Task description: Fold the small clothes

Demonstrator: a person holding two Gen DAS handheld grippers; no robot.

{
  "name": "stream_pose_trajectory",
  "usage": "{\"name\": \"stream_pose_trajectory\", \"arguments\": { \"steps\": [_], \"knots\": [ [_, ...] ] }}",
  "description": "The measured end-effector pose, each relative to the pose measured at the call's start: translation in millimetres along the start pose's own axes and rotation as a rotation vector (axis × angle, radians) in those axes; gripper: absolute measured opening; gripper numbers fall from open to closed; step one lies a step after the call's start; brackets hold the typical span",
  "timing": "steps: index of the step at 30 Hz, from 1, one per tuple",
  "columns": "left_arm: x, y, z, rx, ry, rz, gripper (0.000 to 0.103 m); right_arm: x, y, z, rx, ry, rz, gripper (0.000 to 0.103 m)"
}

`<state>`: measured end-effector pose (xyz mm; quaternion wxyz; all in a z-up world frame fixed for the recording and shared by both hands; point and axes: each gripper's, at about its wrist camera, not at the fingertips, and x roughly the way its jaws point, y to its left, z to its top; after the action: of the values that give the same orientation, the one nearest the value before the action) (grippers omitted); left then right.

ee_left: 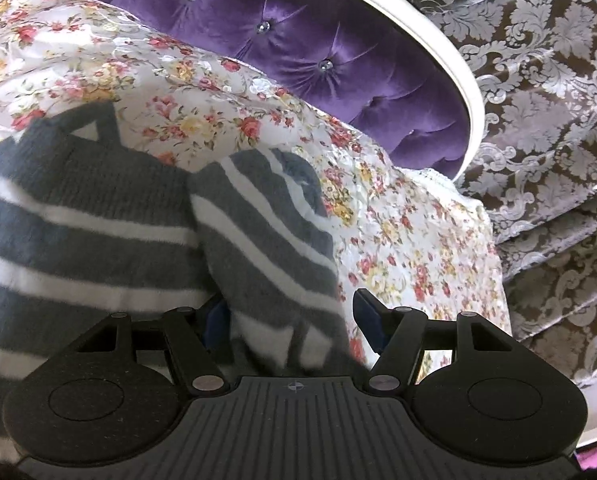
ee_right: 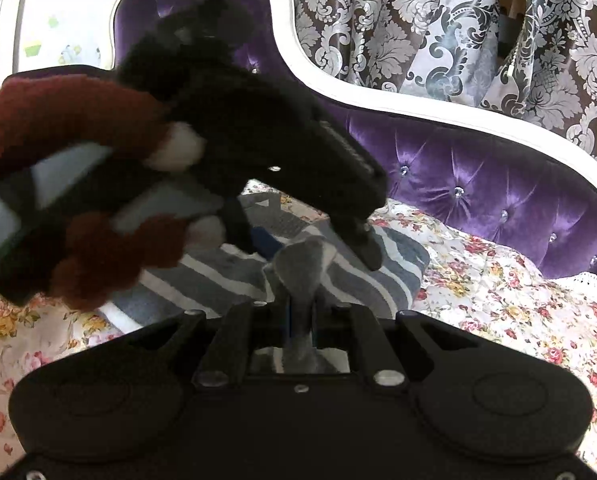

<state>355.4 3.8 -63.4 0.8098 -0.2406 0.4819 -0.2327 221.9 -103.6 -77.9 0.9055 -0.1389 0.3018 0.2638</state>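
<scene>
A grey garment with white stripes lies on the floral bedspread. In the left wrist view a folded flap of it runs down between my left gripper's wide-apart fingers; the jaws stand open around it. In the right wrist view my right gripper is shut on a bunched grey piece of the garment, lifted off the rest of the garment. The left gripper, held by a hand in a dark red glove, shows above the garment there.
A purple tufted headboard with a white frame borders the bed; it also shows in the right wrist view. Grey and brown damask curtains hang behind. The floral bedspread extends to the right.
</scene>
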Motion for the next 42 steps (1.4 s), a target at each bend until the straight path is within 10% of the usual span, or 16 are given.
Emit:
{"name": "stream_pose_trajectory", "arguments": {
  "steps": [5, 9, 21, 32, 42],
  "knots": [
    [4.0, 0.0, 5.4, -0.006, -0.046, 0.007, 0.059, 0.4, -0.8, -1.9, -0.002, 0.01, 0.012, 0.015],
    [6.8, -2.6, 5.7, 0.028, -0.075, 0.027, 0.008, 0.8, -2.1, -4.1, -0.003, 0.021, 0.011, 0.015],
    [-74.3, -24.3, 24.1, 0.214, -0.203, 0.001, 0.007, -23.6, 6.0, 28.8, 0.048, -0.079, 0.082, 0.015],
    [-90.1, 86.0, 6.5, 0.077, -0.183, 0.164, 0.008, 26.8, 79.4, 15.5, -0.099, 0.074, 0.204, 0.018],
    [-92.2, 102.5, -9.1, 0.053, -0.195, 0.22, 0.012, 2.4, 68.8, -4.4, -0.124, 0.059, 0.298, 0.039]
  ]
}}
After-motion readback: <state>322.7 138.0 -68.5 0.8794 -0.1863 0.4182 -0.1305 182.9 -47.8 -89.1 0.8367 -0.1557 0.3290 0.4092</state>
